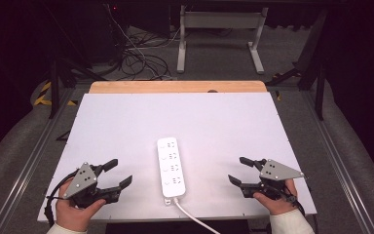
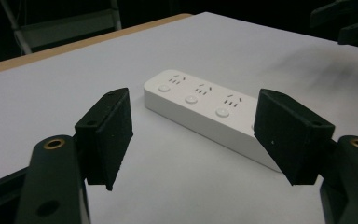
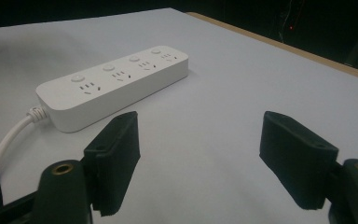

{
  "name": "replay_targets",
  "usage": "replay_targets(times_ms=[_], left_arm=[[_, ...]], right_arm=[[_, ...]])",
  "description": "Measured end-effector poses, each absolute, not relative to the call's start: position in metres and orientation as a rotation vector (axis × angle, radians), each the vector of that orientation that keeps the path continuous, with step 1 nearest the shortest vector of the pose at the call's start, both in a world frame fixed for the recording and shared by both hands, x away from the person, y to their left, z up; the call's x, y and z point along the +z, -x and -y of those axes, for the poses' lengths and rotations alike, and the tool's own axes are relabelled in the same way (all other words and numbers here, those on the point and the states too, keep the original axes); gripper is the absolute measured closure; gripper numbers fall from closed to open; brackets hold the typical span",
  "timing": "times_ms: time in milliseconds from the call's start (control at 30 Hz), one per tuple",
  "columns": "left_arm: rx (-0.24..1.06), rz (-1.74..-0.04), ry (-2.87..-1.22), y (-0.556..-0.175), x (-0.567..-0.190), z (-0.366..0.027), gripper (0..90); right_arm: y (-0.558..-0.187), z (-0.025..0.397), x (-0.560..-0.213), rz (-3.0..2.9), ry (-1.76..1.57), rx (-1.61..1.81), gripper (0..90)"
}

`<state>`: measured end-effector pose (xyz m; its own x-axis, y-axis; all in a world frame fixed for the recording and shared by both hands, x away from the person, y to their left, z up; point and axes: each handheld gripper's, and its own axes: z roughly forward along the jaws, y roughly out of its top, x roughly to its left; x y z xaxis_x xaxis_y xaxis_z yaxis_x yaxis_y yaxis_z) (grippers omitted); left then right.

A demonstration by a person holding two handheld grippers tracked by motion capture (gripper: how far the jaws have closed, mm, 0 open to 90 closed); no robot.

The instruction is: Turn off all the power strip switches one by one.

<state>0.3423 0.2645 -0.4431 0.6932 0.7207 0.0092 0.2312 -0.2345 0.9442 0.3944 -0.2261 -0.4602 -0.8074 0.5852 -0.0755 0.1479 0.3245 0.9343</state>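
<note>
Left claw (image 1: pixel 118 173) low at the near left of the white counter (image 1: pixel 126 122), held in a hand (image 1: pixel 73 212); jaws spread wide, nothing between them. Grey three-cornered plate on top of it, black cable looping off behind the wrist.

Right claw (image 1: pixel 238 170) at the near right, held in the other hand (image 1: pixel 275 202), white sleeve at the wrist; jaws also spread wide and empty.

White power strip (image 1: pixel 171 166) lies flat on the counter between the two claws, apart from both, its long axis running away from the person. Four socket groups, each with a round button beside it. White cord (image 1: pixel 195 218) leaves the near end and runs off the near edge of the counter, toward the right claw's side.

Left gripper view: power strip (image 2: pixel 205 109) ahead of the left claw (image 2: pixel 193 135) and a little to its right, its near end passing behind the right-hand jaw. Three socket groups show clearly here; the fourth is hidden by that jaw. Dark shape at upper right, probably the other claw, too dim to be sure.

Right gripper view: power strip (image 3: pixel 114 84) ahead and left of the right claw (image 3: pixel 200 161), cord (image 3: pixel 2 144) curving down past the left-hand jaw. Bare counter (image 3: pixel 242 79) straight ahead of the jaws.

Wooden strip (image 1: pixel 175 87) along the counter's far edge, beyond both claws.
</note>
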Motion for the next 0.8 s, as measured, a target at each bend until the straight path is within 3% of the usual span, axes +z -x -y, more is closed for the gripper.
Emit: replay_targets(times_ms=[233,800], left_arm=[[0.536,-0.72,-1.791,-0.344,-0.438,-0.262,32.9],[0.491,-0.711,-1.818,-0.37,-0.42,-0.232,32.6]], right_arm=[[-0.394,0.226,-0.46,-2.201,-0.657,1.487,29.6],[-0.394,0.223,-0.462,-2.225,-0.646,1.48,29.8]])
